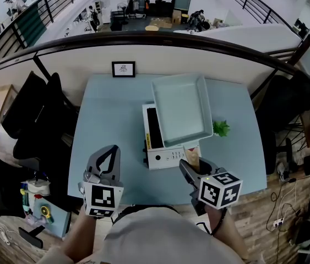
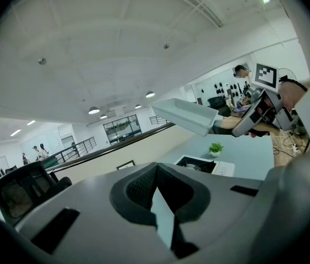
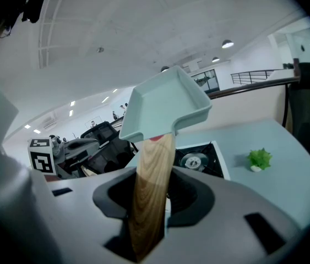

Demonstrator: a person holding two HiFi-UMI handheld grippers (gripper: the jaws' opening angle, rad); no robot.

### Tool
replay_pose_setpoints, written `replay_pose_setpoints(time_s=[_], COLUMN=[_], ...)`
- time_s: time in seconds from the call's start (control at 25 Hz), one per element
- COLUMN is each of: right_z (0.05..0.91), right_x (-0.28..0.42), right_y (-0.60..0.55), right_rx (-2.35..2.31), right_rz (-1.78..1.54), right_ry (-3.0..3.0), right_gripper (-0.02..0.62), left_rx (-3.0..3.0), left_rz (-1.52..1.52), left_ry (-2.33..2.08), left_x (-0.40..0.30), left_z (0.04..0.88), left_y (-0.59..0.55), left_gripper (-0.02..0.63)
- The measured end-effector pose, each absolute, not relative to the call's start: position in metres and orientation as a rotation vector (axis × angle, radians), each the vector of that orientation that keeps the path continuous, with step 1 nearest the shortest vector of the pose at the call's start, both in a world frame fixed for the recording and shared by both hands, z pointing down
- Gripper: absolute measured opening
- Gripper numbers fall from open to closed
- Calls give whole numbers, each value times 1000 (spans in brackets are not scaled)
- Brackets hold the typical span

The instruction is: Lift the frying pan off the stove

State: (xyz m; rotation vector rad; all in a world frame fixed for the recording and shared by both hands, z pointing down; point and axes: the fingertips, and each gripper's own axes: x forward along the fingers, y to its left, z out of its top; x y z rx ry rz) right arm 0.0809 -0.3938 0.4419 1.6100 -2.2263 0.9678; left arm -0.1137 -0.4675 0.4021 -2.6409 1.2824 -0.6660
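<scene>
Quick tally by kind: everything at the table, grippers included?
frying pan: 1
stove: 1
small plant: 1
picture frame: 1
grippers: 2 (left gripper, right gripper)
Total: 6

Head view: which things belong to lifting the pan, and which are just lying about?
Job: pale green square frying pan with wooden handle, in the air above the white tabletop stove; right gripper, shut on that handle.
Lying about: small green plant; black framed picture; left gripper, shut, empty.
</scene>
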Motion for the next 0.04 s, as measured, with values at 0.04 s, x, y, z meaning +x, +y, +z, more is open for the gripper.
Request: replay_pose_setpoints(time_s=[0.04], right_z=[442], right_x=[80], right_y=[-394], right_rx=[1609], right_rz=[965], right_ry=[-2225], right_gripper=[140], left_rx=[-2641], left_rz=[-667], left_ry=[1281], left_x=[-114], left_z=[402], left_y=[-468], left_gripper=[2])
